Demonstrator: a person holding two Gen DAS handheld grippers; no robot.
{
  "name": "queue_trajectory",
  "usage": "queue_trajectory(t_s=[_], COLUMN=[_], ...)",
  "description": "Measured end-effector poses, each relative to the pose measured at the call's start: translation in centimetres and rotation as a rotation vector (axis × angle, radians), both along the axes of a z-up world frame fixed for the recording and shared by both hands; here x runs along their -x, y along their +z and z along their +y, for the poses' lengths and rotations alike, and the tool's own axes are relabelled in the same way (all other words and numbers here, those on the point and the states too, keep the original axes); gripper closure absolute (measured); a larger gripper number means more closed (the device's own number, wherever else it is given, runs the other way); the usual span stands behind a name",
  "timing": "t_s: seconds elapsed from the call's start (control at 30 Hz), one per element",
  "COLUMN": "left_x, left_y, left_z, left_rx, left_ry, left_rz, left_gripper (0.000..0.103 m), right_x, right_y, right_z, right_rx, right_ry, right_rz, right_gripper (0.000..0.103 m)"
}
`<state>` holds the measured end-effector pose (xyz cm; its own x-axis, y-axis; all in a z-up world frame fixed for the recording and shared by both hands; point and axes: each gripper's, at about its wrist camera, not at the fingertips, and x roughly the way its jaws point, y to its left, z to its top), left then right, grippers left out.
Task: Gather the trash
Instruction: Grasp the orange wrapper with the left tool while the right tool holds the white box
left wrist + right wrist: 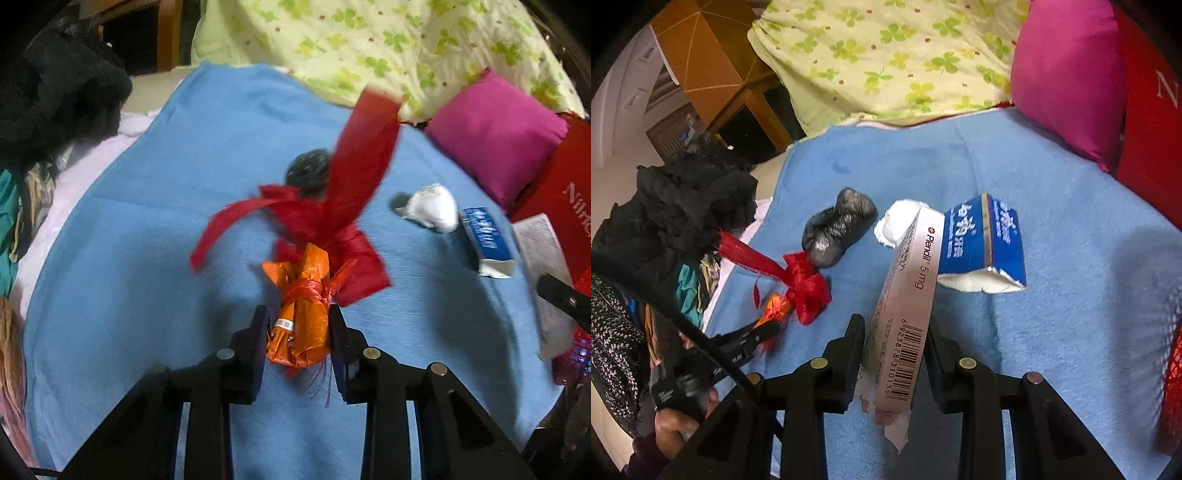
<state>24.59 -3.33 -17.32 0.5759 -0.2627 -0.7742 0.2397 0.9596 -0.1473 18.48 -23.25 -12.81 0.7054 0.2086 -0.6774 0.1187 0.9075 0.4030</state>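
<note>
Left gripper clamped on orange wrapper bundle with red ribbon, above blue blanket. Right gripper clamped on white Plendil box. Blue carton at 1 o'clock, black bag at 11 o'clock.

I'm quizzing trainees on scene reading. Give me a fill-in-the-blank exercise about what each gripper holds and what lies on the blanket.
1. The left gripper is shut on an orange wrapper tied with a ____ ribbon.
2. The right gripper grips a white Plendil box printed "5 ____".
3. The torn blue box lies on the ____ blanket.
4. The crumpled black bag lies ____ by either gripper.

Missing words: red; mg; blue; untouched
</note>
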Motion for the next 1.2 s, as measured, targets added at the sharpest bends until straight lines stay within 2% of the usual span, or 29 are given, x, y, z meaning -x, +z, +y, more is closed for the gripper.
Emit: queue_trajectory(t_s=[0.3, 0.5, 0.7, 0.93, 1.03, 1.13, 1.2], left_x=[5.1, 7.2, 9.1, 7.6, 5.9, 4.8, 3.9], left_y=[5.3, 9.1, 11.6, 11.1, 9.9, 8.6, 7.8], left_z=[-3.8, -7.3, -10.6, -12.1, -11.7, -10.6, -9.5], left_rx=[0.007, -0.024, -0.057, -0.018, -0.023, -0.023, -0.035], left_ry=[-0.056, -0.112, -0.171, -0.213, -0.176, -0.131, -0.081], left_rz=[-0.139, -0.241, -0.313, -0.259, -0.216, -0.173, -0.151], left_gripper=[0.071, 0.071, 0.071, 0.07, 0.07, 0.065, 0.052], right_x=[2.1, 4.4, 6.2, 7.4, 7.6, 7.8, 7.8], right_y=[2.4, 4.5, 5.7, 6.2, 6.3, 6.4, 6.3], right_z=[-0.5, -1.4, -2.7, -4.2, -4.6, -4.8, -4.9], right_rx=[0.061, 0.1, 0.125, 0.131, 0.126, 0.123, 0.121], right_ry=[-0.016, -0.041, -0.069, -0.105, -0.112, -0.116, -0.118], right_rz=[-0.127, -0.242, -0.303, -0.322, -0.329, -0.334, -0.334], right_gripper=[0.07, 0.07, 0.07, 0.07, 0.07, 0.07, 0.07])
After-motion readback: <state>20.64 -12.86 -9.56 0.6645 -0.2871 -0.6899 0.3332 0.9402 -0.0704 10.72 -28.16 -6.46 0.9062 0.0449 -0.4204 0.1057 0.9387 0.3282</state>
